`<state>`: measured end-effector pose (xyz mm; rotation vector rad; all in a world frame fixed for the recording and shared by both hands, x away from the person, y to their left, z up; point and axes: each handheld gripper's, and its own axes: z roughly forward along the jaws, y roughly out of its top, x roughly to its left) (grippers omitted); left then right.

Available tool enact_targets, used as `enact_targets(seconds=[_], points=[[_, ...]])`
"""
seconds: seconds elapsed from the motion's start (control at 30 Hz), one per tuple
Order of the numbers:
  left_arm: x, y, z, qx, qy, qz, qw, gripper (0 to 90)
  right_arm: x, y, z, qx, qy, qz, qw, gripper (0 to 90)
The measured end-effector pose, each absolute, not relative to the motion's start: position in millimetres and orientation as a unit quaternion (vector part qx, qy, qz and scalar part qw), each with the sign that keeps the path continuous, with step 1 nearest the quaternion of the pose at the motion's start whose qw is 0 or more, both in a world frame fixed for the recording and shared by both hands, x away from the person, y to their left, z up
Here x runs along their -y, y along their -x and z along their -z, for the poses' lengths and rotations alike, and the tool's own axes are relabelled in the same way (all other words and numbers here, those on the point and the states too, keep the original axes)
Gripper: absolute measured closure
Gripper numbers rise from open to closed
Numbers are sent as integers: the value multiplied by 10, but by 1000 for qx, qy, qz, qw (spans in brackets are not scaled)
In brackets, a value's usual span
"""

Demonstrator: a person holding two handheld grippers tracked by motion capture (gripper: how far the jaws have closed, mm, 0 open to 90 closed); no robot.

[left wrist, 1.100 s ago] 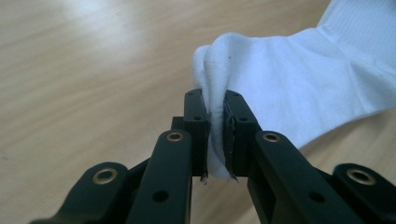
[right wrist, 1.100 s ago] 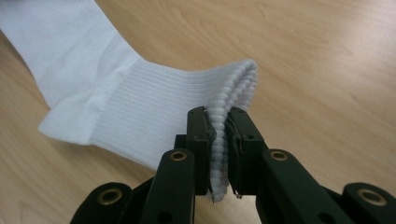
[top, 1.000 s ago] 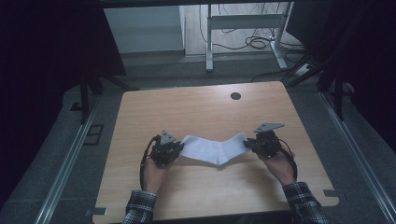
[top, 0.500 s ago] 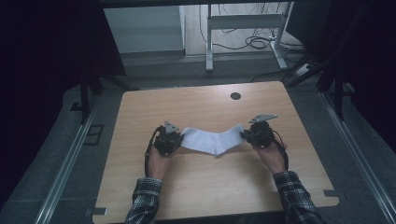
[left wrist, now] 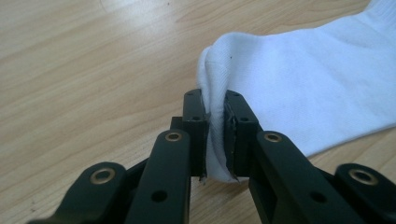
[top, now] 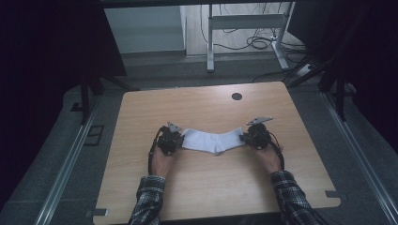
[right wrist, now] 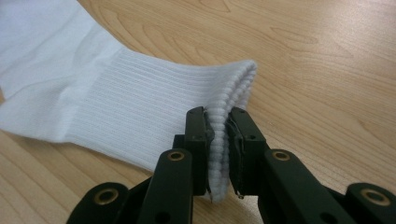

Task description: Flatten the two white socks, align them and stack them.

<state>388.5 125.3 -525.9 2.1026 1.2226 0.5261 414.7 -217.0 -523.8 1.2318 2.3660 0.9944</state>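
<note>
- High view: your white sock [top: 213,140] lies stretched across the middle of the wooden counter [top: 202,105], between your two hands
- Left tool [top: 177,139]: clamped on the sock's smooth end; left gripper view shows fabric pinched tight between both pads [left wrist: 198,135], bunched above them
- Right tool [top: 245,137]: clamped on the ribbed cuff; right gripper view shows the cuff edge squeezed between the pads [right wrist: 198,140]
- Sock middle sags onto the counter
</note>
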Motion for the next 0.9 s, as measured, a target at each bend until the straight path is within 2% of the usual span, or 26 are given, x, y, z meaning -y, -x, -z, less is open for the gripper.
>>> enact_targets(seconds=[0.13,0.33,0.6,0.9], points=[[-1255,-3902,5326,-469,-801,-197,315,802,2171,-4164,5255,-822,-428,-345,146,767],[-1300,-3904,5372,-481,-792,-185,328,789,2174,-4165,5277,-823,-428,-341,151,696],[-1360,-3892,5339,-492,-777,-188,345,643,2160,-4140,5234,-822,-427,-340,160,619],[-1396,-3825,5264,-481,-776,-192,360,573,2181,-4108,5174,-819,-428,-348,161,546]])
